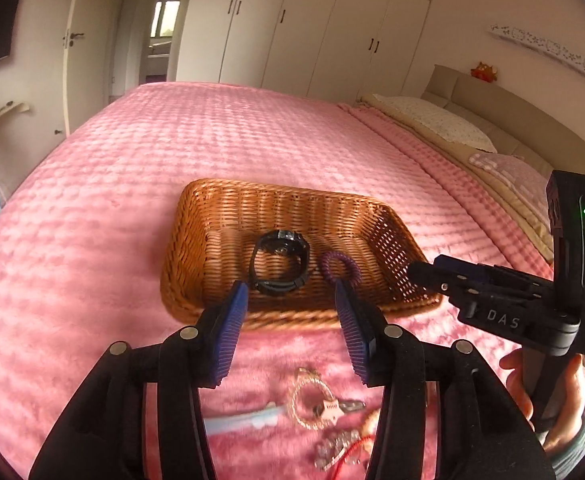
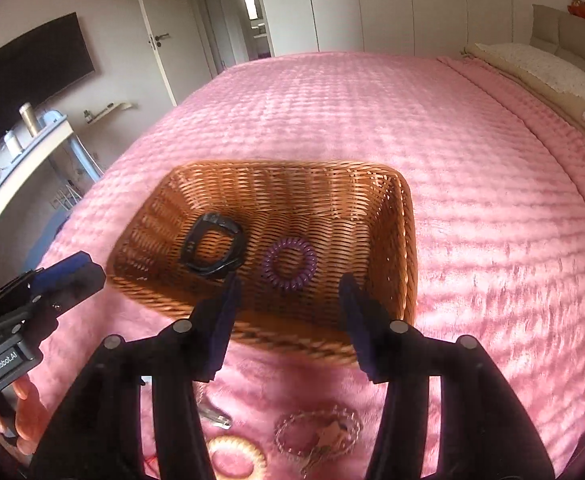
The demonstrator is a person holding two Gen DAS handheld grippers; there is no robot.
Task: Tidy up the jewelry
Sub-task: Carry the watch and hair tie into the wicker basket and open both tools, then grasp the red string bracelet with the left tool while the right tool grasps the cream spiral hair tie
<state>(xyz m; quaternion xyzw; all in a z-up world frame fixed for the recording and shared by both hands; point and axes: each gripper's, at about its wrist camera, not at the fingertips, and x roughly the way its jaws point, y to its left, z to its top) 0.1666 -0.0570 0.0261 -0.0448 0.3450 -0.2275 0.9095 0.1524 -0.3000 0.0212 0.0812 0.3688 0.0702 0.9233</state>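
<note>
Inside your wicker basket (image 2: pixel 372 200): black watch (image 2: pixel 212 250) left, purple coil hair tie (image 2: pixel 288 263) right. Left gripper (image 1: pixel 292 320) and right gripper (image 2: pixel 288 312) both spread wide, empty.

I see a woven wicker basket (image 2: pixel 372 200), glossy strands, on a plush, ribbed pink bedspread (image 2: pixel 472 160). Inside the basket: matt black watch (image 2: pixel 212 250), shiny purple plastic coil hair tie (image 2: pixel 289 263).

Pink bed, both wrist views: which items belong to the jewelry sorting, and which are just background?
Job items:
woven wicker basket
black wristwatch
purple spiral coil ring
gold chain bracelet with star charm
peach spiral coil ring

Just lying about:
floral pillow
orange plush toy
black wall television
</note>
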